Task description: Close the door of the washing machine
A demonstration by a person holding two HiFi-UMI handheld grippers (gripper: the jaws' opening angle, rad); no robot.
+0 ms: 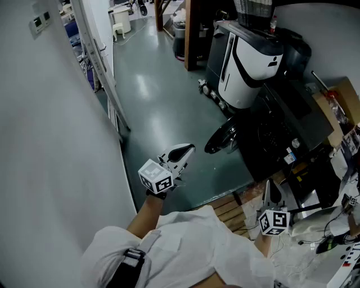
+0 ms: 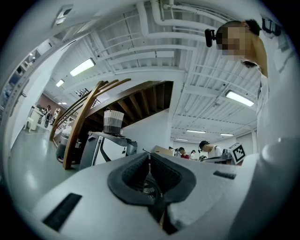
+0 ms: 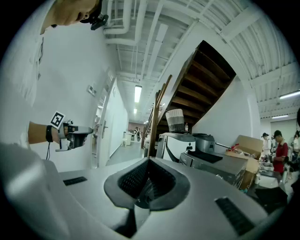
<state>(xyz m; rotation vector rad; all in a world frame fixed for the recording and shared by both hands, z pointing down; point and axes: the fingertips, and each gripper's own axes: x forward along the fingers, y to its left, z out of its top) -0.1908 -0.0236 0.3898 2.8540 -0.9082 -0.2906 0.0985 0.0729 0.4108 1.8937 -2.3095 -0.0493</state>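
Observation:
The dark washing machine [image 1: 284,132] stands at the right of the head view, and its round door [image 1: 221,137] hangs open toward the green floor. My left gripper [image 1: 188,149] is held in the air left of the door, apart from it, with its jaws shut on nothing. Near the machine's front corner my right gripper [image 1: 269,186] is also shut and empty. Neither gripper view shows the door. In the left gripper view the closed pads [image 2: 140,173] meet at the tip; the right gripper view shows the same, and the left gripper [image 3: 77,136] at its left.
A white and black appliance [image 1: 247,62] stands behind the washing machine with a basket [image 1: 256,8] on top. A cardboard box [image 1: 337,98] and cables lie at the right. A white wall [image 1: 50,146] runs along the left. Wooden slats [image 1: 230,208] lie by my feet.

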